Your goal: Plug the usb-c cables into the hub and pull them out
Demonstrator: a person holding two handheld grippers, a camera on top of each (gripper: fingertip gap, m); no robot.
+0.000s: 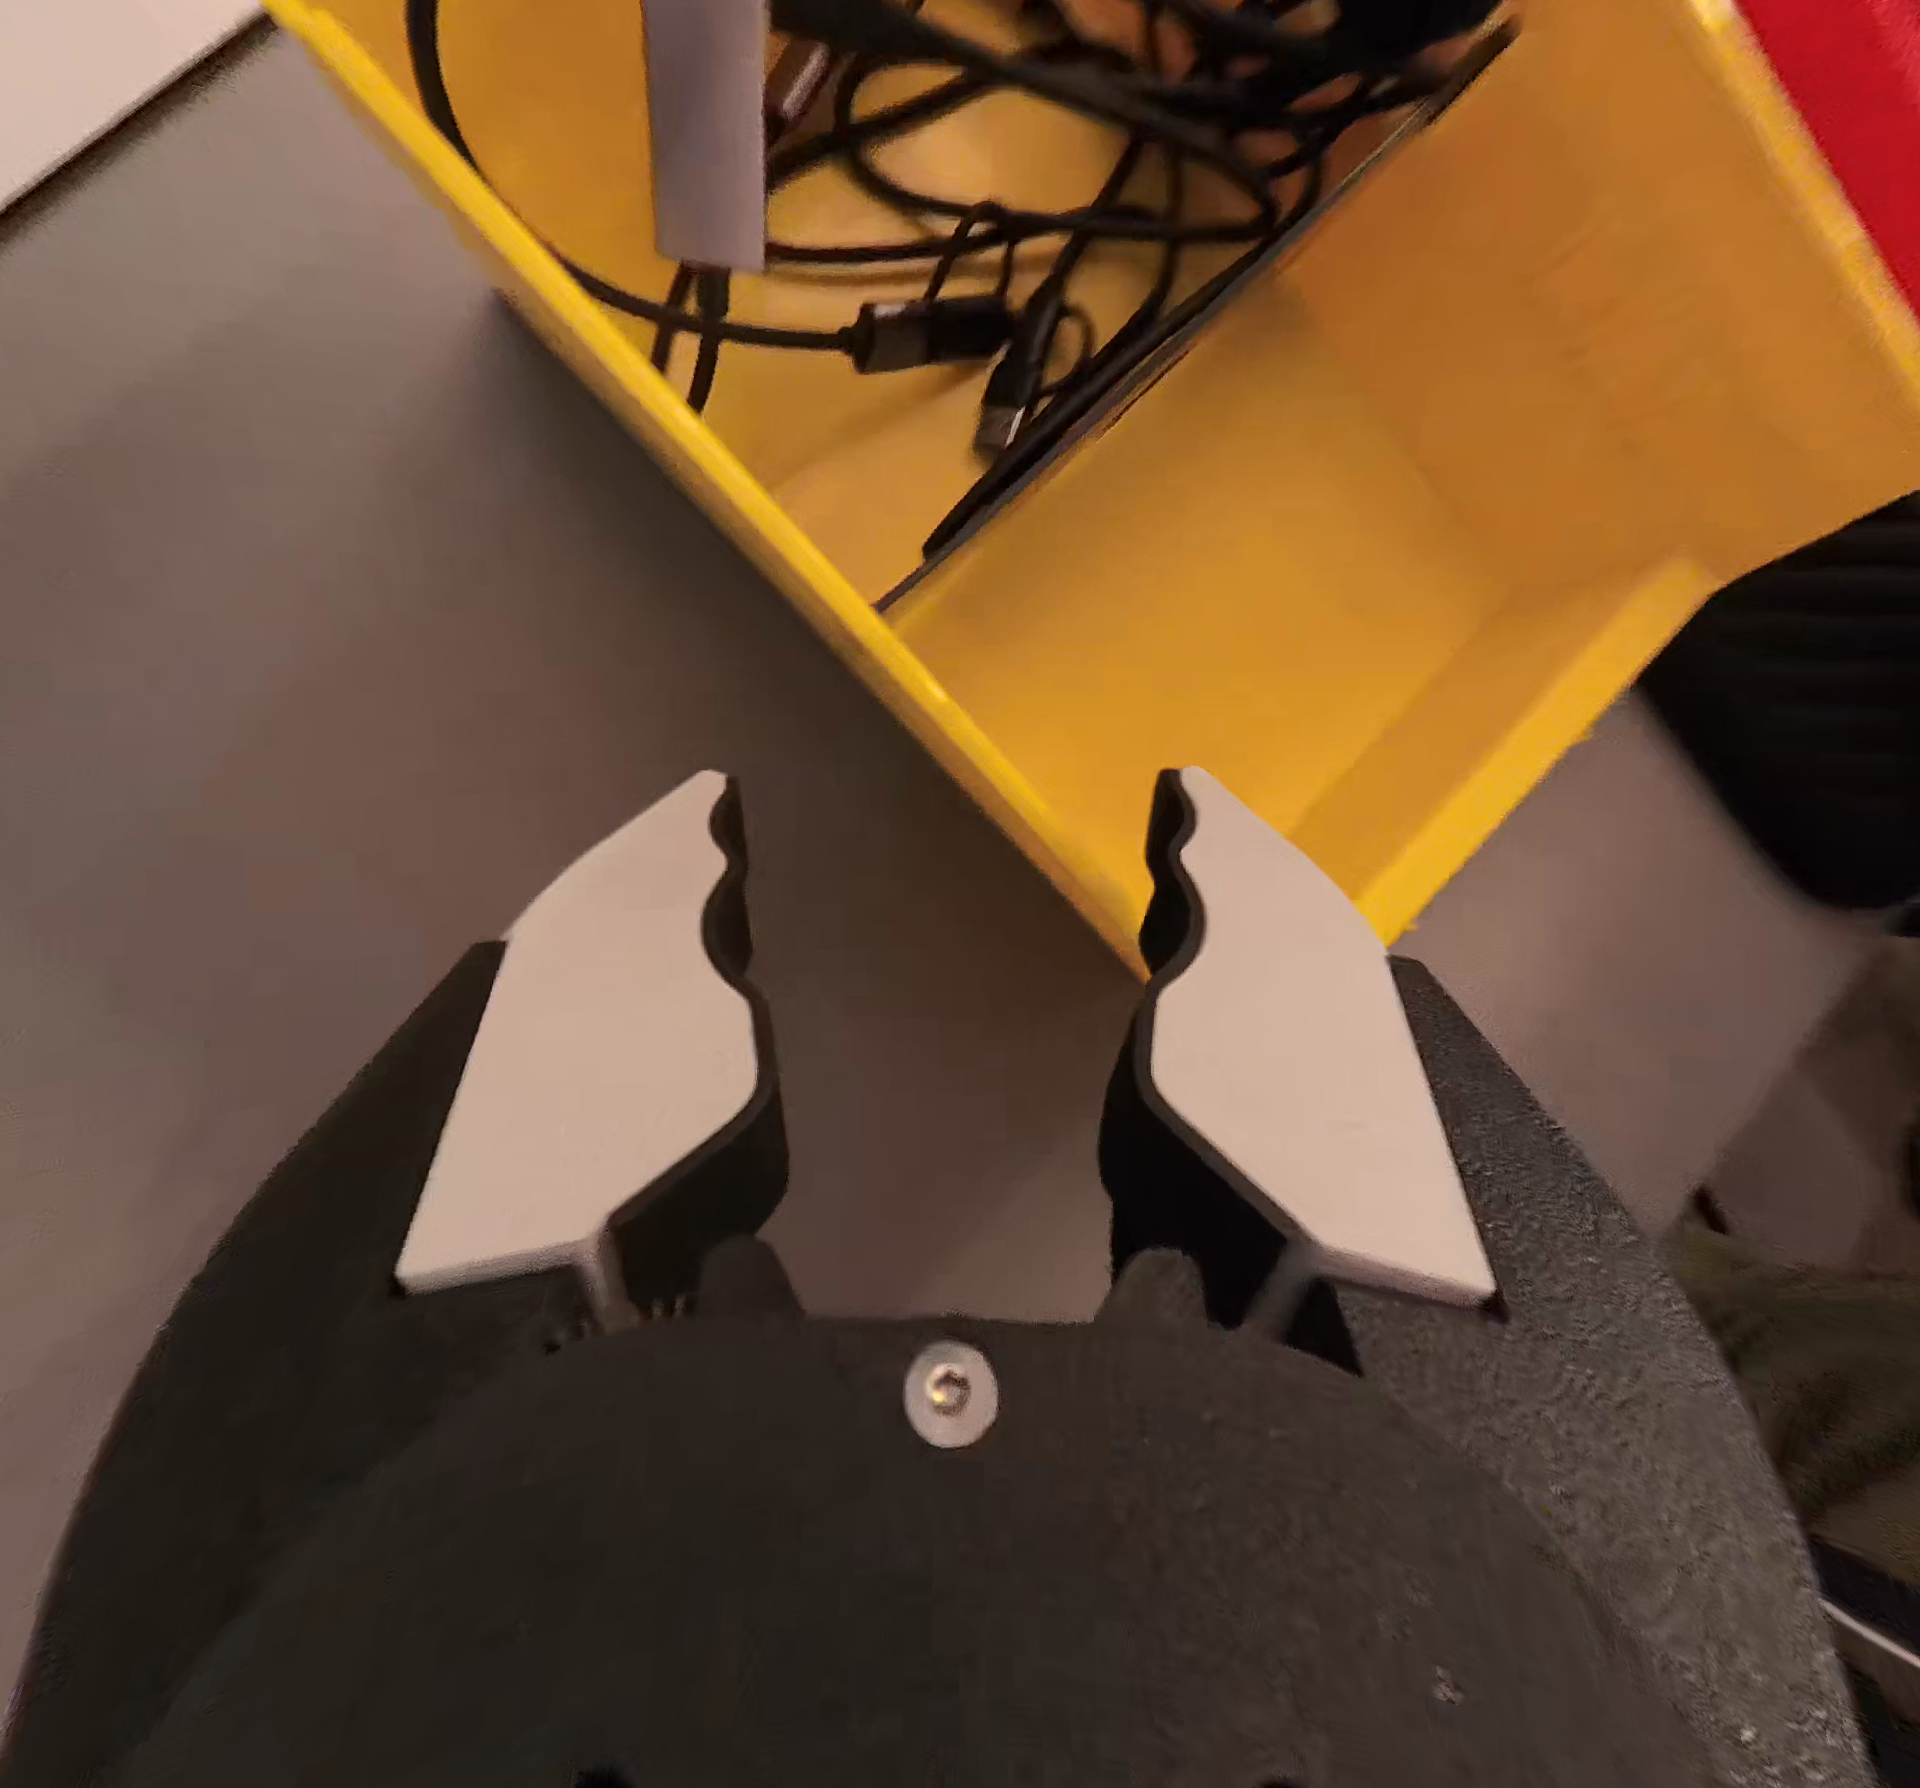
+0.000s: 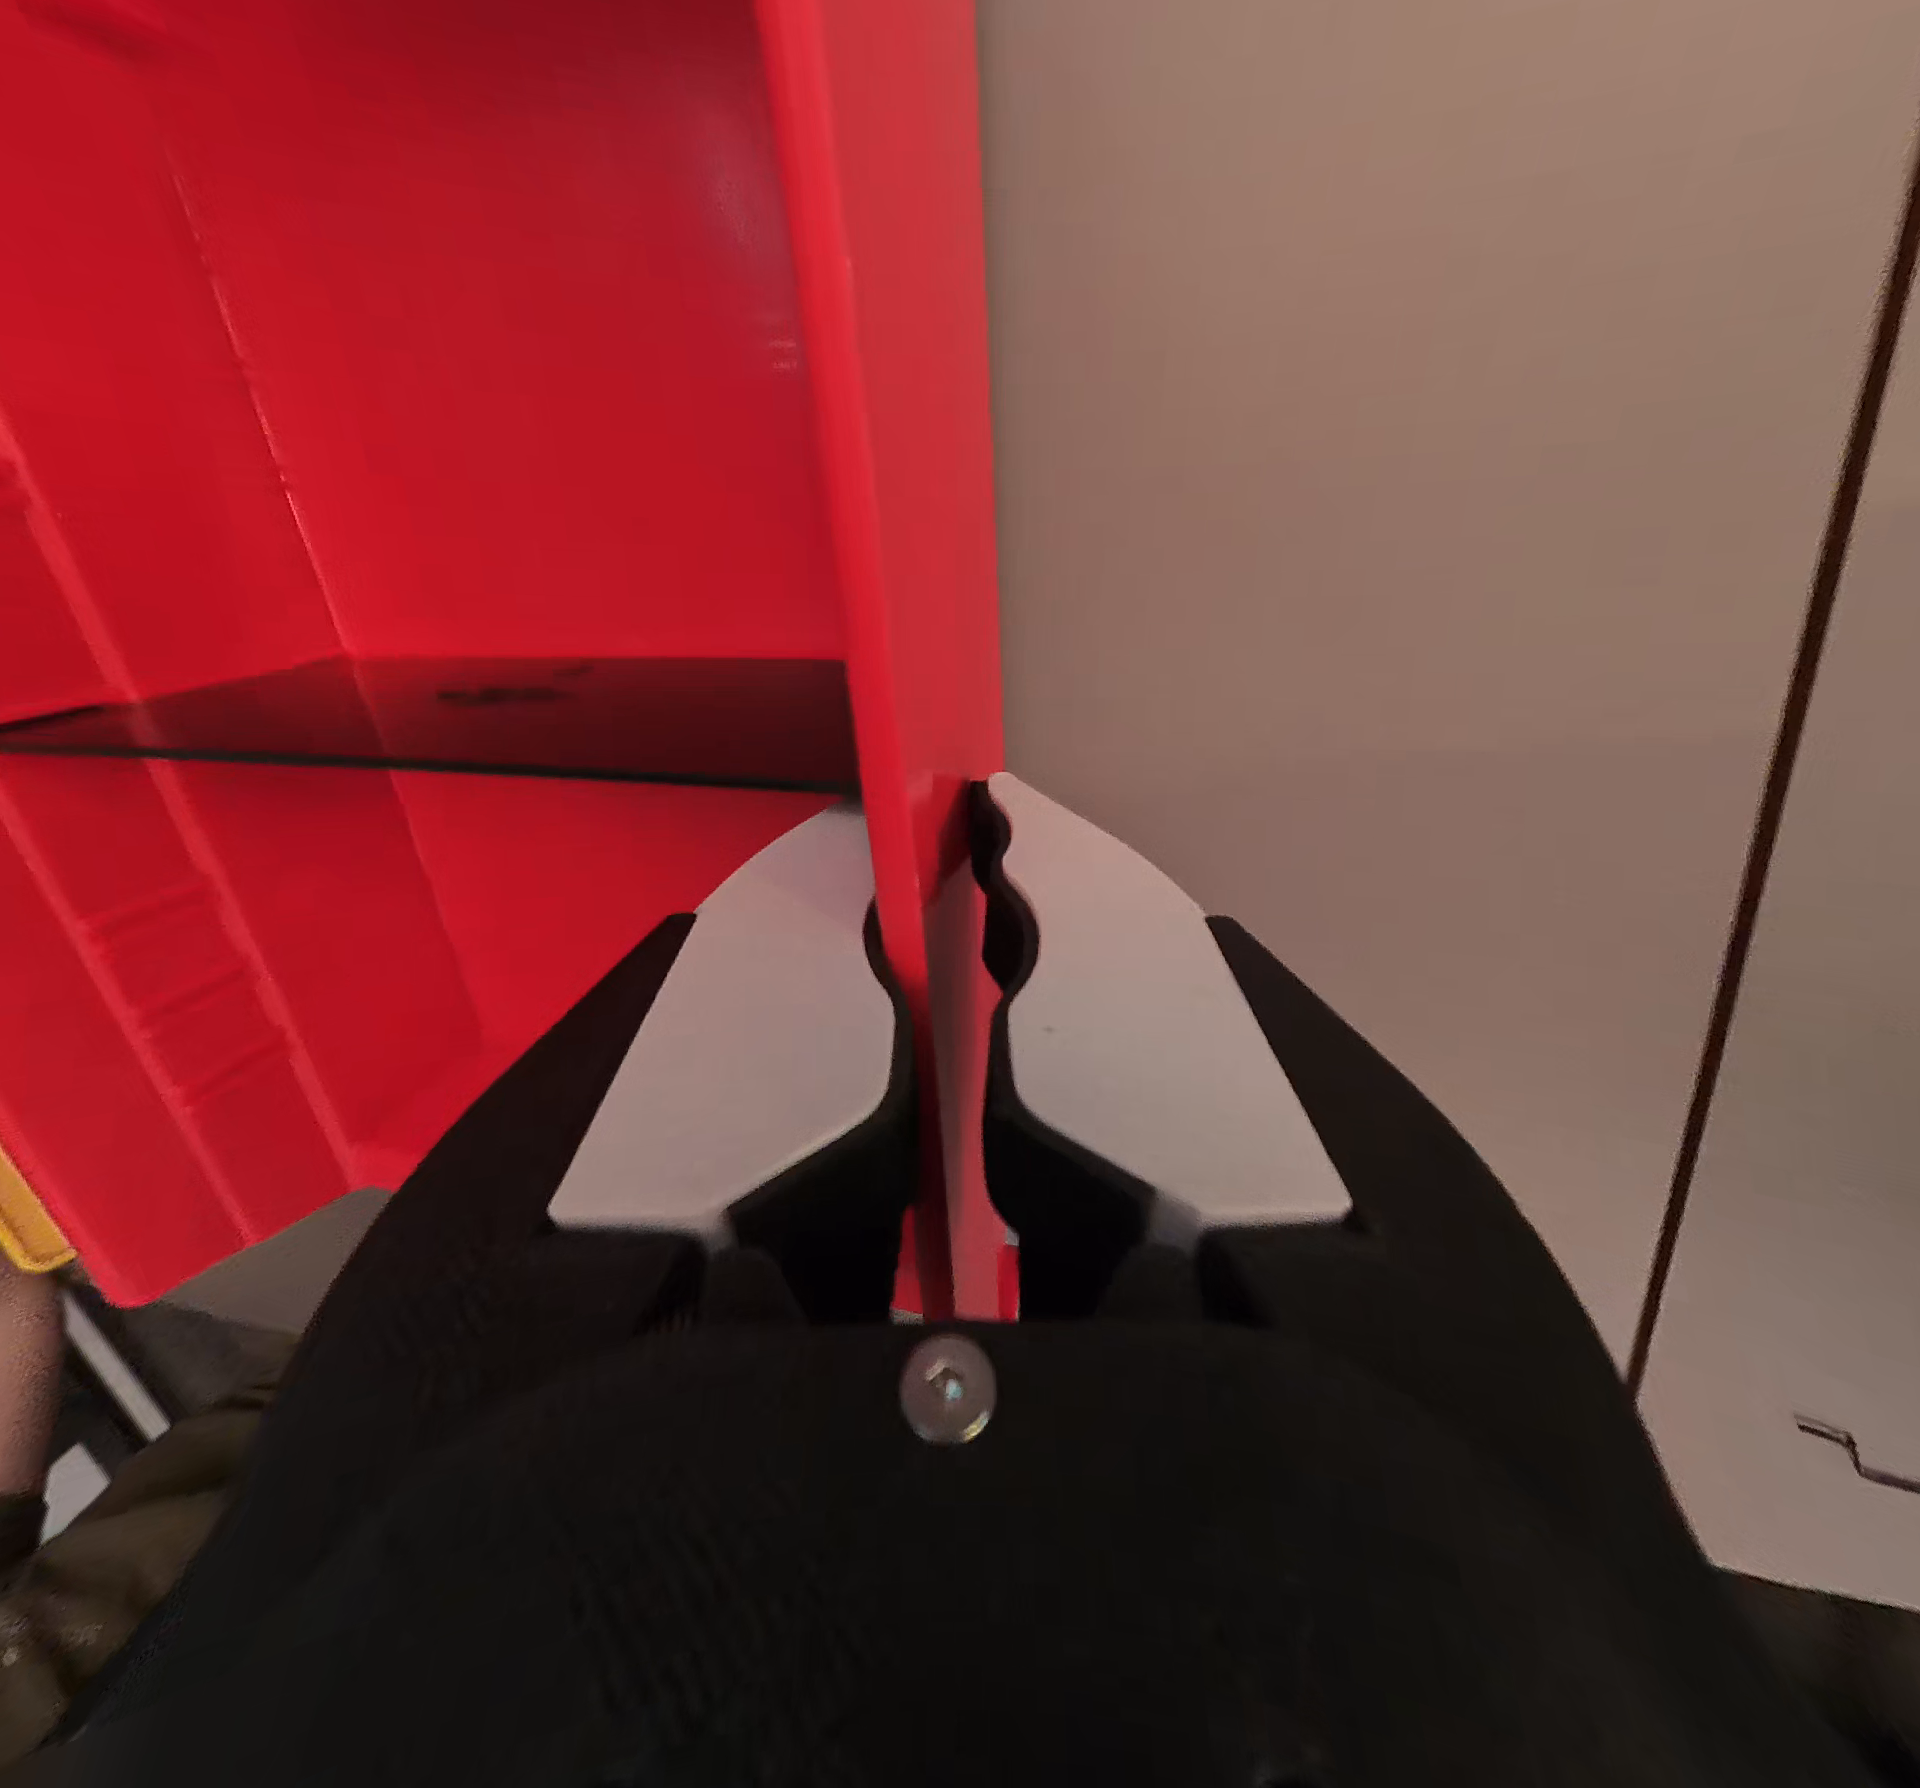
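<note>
In the left wrist view a yellow bin [image 1: 1403,533] holds a grey hub [image 1: 701,76] and a tangle of black usb-c cables [image 1: 1039,128]; a black plug [image 1: 930,336] lies near the bin's near wall. My left gripper [image 1: 951,793] is open and empty, over the grey table at the bin's near edge. In the right wrist view my right gripper [image 2: 925,803] is shut on the side wall of a red bin [image 2: 883,388], the wall running between its fingers. A dark divider [image 2: 468,715] crosses the red bin's inside.
The grey table [image 1: 312,647] spreads left of the yellow bin. A corner of the red bin [image 1: 1829,55] shows at the top right of the left wrist view. A pale wall or panel [image 2: 1403,491] with a dark vertical line stands right of the red bin. The left gripper's tips are roughly 45 centimetres from the right gripper's.
</note>
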